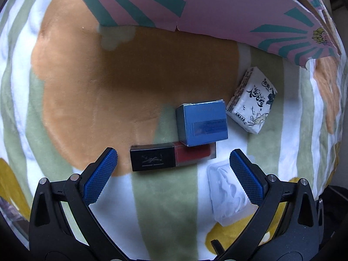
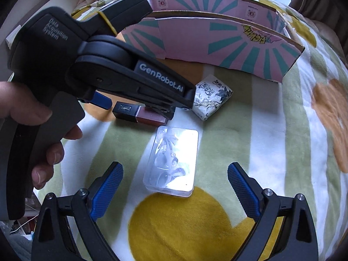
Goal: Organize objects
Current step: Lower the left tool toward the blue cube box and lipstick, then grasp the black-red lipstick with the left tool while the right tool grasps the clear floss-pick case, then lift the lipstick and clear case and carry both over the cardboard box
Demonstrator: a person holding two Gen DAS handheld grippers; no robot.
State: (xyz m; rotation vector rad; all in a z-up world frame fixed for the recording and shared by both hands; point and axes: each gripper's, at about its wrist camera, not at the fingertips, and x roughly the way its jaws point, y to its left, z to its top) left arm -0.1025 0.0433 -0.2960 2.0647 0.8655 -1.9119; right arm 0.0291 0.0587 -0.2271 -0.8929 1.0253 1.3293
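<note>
My left gripper (image 1: 173,158) is open and empty, hovering just in front of a black and red lipstick tube (image 1: 173,156) lying flat on the blanket. A blue box (image 1: 203,122) stands right behind the tube, touching it. A white tissue pack (image 1: 251,101) lies to its right. A clear plastic case (image 1: 226,198) lies by the left gripper's right finger. My right gripper (image 2: 175,179) is open and empty, straddling the near end of the clear case (image 2: 173,161). The right wrist view also shows the left gripper's body (image 2: 113,65) above the lipstick (image 2: 139,114) and the tissue pack (image 2: 212,100).
A pink and teal cardboard box (image 2: 217,41) stands open at the back of the blanket; it also shows in the left wrist view (image 1: 206,6). Everything rests on a soft striped blanket (image 2: 271,152) with orange and yellow patches. A hand (image 2: 26,113) holds the left gripper.
</note>
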